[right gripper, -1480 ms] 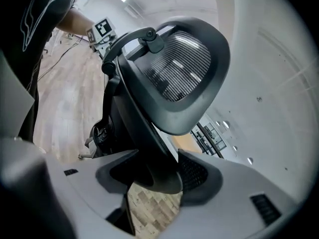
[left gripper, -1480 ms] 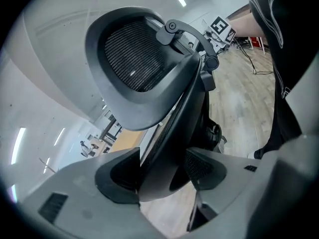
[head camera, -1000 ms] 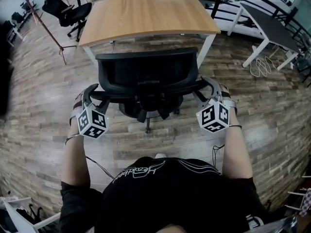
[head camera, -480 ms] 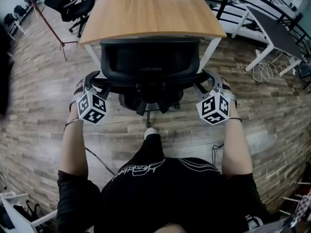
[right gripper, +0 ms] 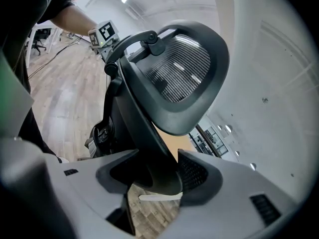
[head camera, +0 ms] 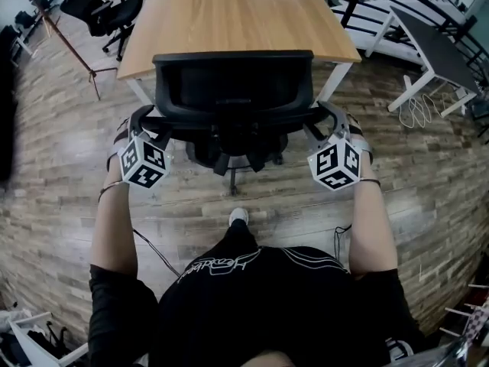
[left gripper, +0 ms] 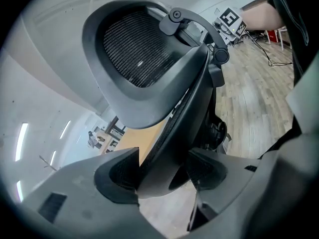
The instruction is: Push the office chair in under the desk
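Note:
The black mesh-backed office chair (head camera: 233, 90) stands at the near edge of the wooden desk (head camera: 229, 21), its backrest top overlapping the desk edge in the head view. My left gripper (head camera: 144, 122) is shut on the backrest's left side rail, which fills the gap between its pads (left gripper: 162, 171). On the right side rail my right gripper (head camera: 330, 121) is shut in the same way (right gripper: 152, 171). Both gripper views look up along the backrest (left gripper: 134, 59) (right gripper: 184, 73). The seat and the base are mostly hidden under the backrest.
The desk's white legs (head camera: 340, 79) flank the chair. A second black chair (head camera: 99, 10) and a slanted pole (head camera: 65, 40) stand at the far left. A dark-topped table (head camera: 432, 44) with cables (head camera: 416, 105) on the floor is at the right. The person's shoe (head camera: 238, 216) is behind the chair.
The chair has rolled away from the person toward the desk, and its backrest top now overlaps the desk edge. Both grippers moved with it, still gripping. The person stepped forward.

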